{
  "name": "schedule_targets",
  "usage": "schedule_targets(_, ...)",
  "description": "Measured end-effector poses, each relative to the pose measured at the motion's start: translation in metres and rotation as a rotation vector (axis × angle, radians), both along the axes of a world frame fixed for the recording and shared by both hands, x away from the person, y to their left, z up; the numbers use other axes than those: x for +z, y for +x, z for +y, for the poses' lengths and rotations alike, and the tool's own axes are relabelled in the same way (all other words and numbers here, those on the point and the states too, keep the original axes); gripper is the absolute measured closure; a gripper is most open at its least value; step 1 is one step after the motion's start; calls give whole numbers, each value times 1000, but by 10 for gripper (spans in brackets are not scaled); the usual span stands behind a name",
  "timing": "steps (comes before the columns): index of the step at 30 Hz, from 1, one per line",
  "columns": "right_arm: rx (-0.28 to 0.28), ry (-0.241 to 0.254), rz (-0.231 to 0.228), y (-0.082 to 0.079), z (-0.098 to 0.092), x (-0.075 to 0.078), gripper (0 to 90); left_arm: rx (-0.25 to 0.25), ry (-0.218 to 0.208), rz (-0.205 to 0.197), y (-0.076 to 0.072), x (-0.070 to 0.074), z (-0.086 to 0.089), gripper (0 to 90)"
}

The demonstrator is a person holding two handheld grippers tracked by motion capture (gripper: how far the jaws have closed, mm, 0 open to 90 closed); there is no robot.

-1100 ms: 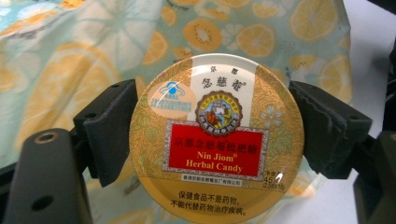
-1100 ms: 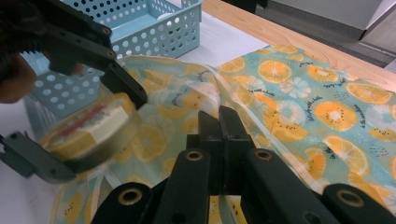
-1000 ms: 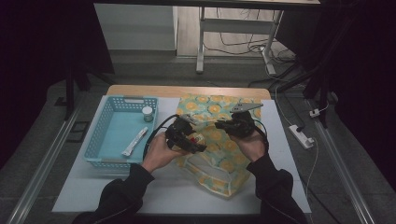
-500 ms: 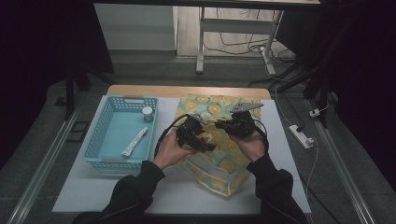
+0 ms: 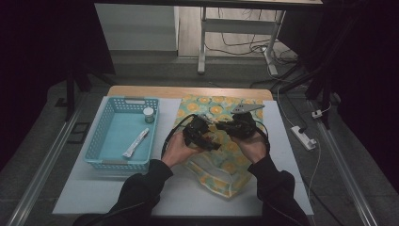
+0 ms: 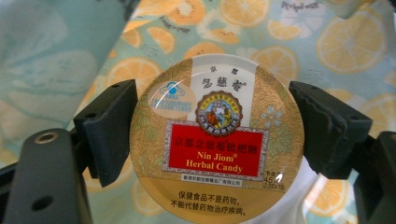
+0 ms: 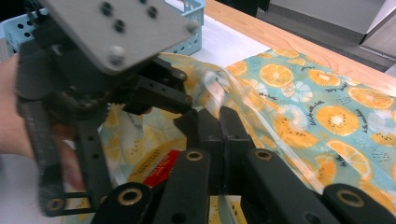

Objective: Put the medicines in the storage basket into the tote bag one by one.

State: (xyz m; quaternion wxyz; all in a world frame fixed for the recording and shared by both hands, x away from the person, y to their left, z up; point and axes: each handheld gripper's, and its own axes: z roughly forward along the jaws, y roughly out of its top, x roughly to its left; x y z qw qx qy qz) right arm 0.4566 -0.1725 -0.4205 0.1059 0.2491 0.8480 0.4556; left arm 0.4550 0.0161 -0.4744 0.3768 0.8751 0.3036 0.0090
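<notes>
Left gripper (image 6: 217, 135) pinches the tin (image 6: 217, 140); right gripper (image 7: 219, 123) pinches the bag (image 7: 299, 93) edge at centre frame. A loosened pinch could close the mouth, blocking the tin.

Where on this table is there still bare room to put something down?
The white tabletop in front of the blue basket is bare, and so is the strip right of the fruit-print bag. The middle is crowded: both claws work over the bag.
</notes>
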Motion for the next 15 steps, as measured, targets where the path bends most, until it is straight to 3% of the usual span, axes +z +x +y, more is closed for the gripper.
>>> schedule_targets(15, 0, -11, 5, 2, 1, -3, 900, 51, 3, -38, 16, -10, -3, 207)
